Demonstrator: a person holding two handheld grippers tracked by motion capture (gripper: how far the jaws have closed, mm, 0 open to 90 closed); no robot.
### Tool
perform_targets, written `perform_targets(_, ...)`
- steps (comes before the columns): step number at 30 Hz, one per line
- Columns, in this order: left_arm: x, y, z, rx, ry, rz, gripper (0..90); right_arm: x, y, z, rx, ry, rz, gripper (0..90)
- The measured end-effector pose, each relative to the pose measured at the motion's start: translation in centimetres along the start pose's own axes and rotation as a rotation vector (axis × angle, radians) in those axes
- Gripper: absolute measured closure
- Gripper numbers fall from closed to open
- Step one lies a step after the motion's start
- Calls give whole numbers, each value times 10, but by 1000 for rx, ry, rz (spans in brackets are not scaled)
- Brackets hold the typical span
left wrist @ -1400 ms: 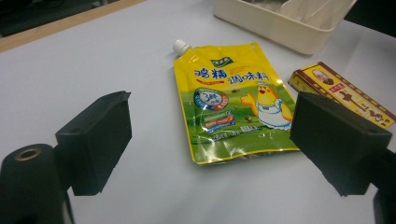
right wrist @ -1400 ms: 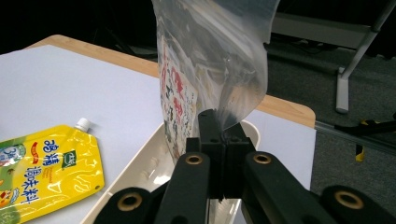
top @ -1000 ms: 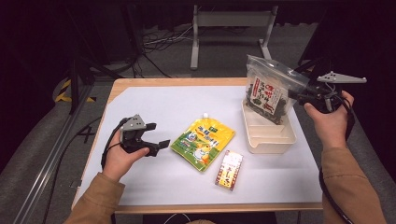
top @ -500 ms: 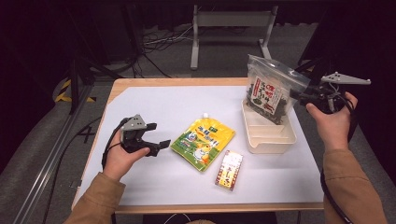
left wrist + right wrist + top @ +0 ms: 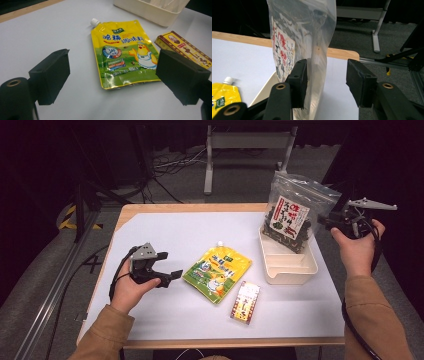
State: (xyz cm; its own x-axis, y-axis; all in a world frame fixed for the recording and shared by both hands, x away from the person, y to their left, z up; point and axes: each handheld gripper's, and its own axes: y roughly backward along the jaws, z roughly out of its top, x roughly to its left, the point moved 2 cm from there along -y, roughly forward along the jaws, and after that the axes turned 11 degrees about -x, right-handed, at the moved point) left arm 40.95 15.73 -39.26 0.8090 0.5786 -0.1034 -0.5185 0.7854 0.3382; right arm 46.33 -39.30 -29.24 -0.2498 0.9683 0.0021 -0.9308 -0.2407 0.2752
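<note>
A clear zip bag of dark dried food with a red-and-white label (image 5: 292, 215) stands upright in the far end of a cream tray (image 5: 295, 270). My right gripper (image 5: 325, 220) is at the bag's right edge. In the right gripper view the bag (image 5: 297, 37) hangs between the parted jaws and touches only the left one, so my right gripper (image 5: 327, 77) is open. My left gripper (image 5: 169, 265) is open over bare table, left of a yellow spouted pouch (image 5: 217, 272). The left gripper view shows that pouch (image 5: 122, 52) ahead of my left gripper (image 5: 112, 72).
A small yellow-and-maroon box (image 5: 245, 301) lies near the table's front edge, right of the pouch; in the left gripper view the box (image 5: 185, 48) sits behind the right jaw. The tray rim (image 5: 265, 90) is just below the bag. Metal frames and cables stand beyond the table.
My right hand and the bag have drifted slightly to the right. The left gripper, pouch and box have not moved.
</note>
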Motion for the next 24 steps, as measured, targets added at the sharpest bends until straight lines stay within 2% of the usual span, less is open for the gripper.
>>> perform_targets(4, -1, 0, 0, -1, 1, -2, 126, 0, -2, 0, 5, -4, -6, 502)
perform_targets(15, -1, -1, 0, -3, -6, -3, 126, 10, 5, 3, -10, -7, 42, 405)
perform_targets(20, -1, -2, -1, 4, -5, -2, 126, 16, 9, 3, -26, -43, 85, 371)
perform_targets(24, -1, -2, -1, 2, -6, -6, 126, 19, 10, 2, -25, -32, 92, 354)
